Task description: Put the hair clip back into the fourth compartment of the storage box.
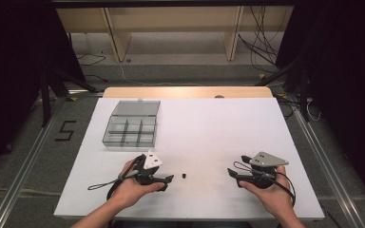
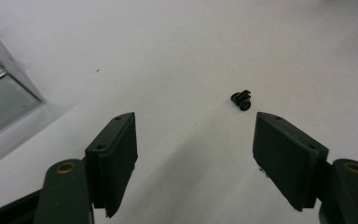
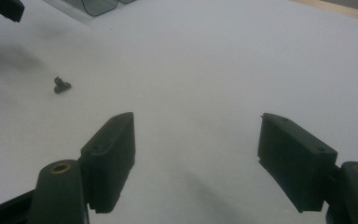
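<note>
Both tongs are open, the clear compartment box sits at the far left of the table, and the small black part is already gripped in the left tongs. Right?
Not quite. The small black part is not gripped: in the left gripper view it lies loose on the white table, ahead of the open left tongs. The right tongs are open too, and the clear compartment box sits at far left.

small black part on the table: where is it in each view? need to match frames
High view: black part lies on the white table, between the two grippers, nearer the left gripper.
Left gripper view: just ahead of the open jaws, right of centre.
Right gripper view: far left, mid-height.
Shared landmark: the clear compartment box.
</note>
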The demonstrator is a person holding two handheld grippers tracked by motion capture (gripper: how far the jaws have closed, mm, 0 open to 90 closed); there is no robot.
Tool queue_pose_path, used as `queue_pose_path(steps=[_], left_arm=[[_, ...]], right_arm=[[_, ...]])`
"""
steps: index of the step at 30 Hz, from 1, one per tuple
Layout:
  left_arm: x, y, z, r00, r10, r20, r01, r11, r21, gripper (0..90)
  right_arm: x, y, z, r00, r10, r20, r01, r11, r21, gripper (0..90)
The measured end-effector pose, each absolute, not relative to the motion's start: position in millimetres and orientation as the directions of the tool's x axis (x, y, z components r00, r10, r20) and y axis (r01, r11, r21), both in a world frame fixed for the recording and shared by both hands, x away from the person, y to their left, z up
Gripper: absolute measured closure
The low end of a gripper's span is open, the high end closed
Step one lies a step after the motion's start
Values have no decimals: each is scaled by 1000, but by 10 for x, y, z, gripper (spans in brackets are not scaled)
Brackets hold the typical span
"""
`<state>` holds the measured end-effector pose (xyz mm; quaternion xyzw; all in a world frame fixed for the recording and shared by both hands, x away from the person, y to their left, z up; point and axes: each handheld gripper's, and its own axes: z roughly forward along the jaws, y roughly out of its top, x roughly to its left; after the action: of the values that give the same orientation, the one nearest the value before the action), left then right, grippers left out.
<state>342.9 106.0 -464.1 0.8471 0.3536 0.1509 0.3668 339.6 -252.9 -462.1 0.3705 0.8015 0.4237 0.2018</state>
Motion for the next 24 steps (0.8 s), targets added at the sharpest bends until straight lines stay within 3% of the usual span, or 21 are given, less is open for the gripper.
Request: queue_pose_path(steps=[12,24], left_arm=[[3504,732,-4721,718,696,-31,498,-481,721,334],[3526,498,-4804,699,714,-33,516,-472,714,422]], right_arm=[[3399,-2530,-4625,-643,766,-11,424,368,827,279],[3400,-2522,-4628,-645,764,-20,420,377,825,276]])
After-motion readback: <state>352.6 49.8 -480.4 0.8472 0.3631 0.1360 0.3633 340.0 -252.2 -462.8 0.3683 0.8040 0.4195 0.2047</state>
